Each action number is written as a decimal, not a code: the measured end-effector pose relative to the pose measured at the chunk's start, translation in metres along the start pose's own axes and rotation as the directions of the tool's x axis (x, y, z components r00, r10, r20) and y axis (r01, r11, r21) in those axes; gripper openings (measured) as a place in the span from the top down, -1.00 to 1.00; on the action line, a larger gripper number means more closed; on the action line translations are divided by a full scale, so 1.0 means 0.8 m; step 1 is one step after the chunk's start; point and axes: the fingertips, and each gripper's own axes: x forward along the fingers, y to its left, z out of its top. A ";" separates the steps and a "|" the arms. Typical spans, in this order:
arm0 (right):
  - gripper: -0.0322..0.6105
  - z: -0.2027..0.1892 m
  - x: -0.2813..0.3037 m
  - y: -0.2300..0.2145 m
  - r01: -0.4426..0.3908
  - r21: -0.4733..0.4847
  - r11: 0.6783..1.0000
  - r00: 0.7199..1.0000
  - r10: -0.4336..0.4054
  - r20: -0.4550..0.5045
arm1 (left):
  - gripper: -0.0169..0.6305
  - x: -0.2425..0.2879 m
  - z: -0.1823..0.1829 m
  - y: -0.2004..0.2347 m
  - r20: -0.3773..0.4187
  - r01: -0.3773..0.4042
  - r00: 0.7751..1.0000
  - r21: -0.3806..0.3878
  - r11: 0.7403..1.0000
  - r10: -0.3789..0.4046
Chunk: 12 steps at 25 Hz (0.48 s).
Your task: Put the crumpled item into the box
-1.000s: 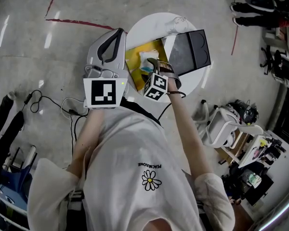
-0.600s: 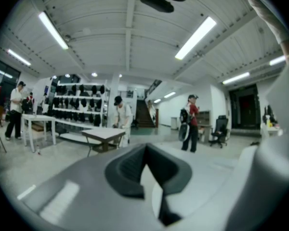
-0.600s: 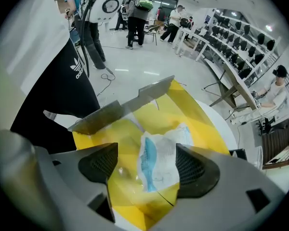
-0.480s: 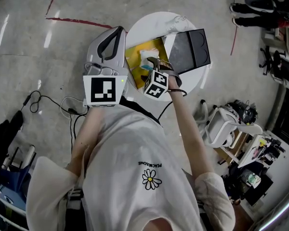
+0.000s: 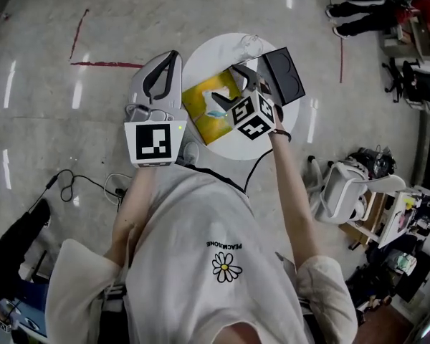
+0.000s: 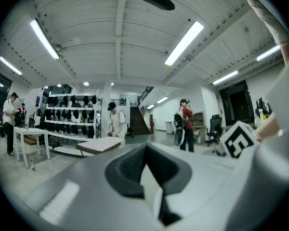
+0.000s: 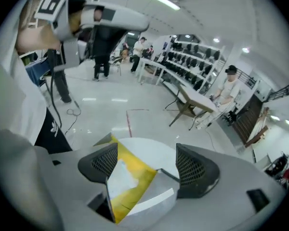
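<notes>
One counter [image 5: 208, 52], one yellow box [image 5: 197, 104], one crumpled item [image 7: 120, 177], one dark lid [image 5: 285, 76], one left gripper [image 5: 173, 56], one right gripper [image 5: 231, 86]

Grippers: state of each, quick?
Left gripper: shut, empty.
Right gripper: open, jaws just opened, nothing between them, above yellow-lined open box.

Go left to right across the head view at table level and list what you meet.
red floor tape → left tool → yellow box → black tray
</notes>
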 end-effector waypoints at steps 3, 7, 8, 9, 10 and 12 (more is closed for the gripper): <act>-0.23 0.044 -0.051 -0.044 0.117 0.115 0.986 0.979 -0.134 0.153 | 0.94 0.001 0.031 -0.005 0.060 0.005 0.998 0.029 1.000 -0.007; 0.09 0.088 -0.133 -0.084 0.235 0.281 0.930 0.875 -0.328 0.355 | 0.94 0.002 0.072 -0.017 0.139 0.022 0.990 0.084 0.996 -0.034; 0.18 0.095 -0.150 -0.090 0.250 0.318 0.914 0.845 -0.367 0.390 | 0.94 0.002 0.081 -0.021 0.153 0.029 0.987 0.103 0.994 -0.045; 0.26 0.101 -0.165 -0.093 0.256 0.356 0.899 0.815 -0.398 0.420 | 0.94 0.002 0.089 -0.024 0.163 0.036 0.985 0.122 0.992 -0.055; 0.35 0.106 -0.178 -0.095 0.255 0.395 0.882 0.785 -0.428 0.448 | 0.94 0.001 0.096 -0.026 0.171 0.042 0.983 0.138 0.990 -0.065; 0.50 0.112 -0.205 -0.096 0.242 0.481 0.843 0.724 -0.487 0.489 | 0.94 0.000 0.110 -0.031 0.184 0.051 0.980 0.157 0.986 -0.080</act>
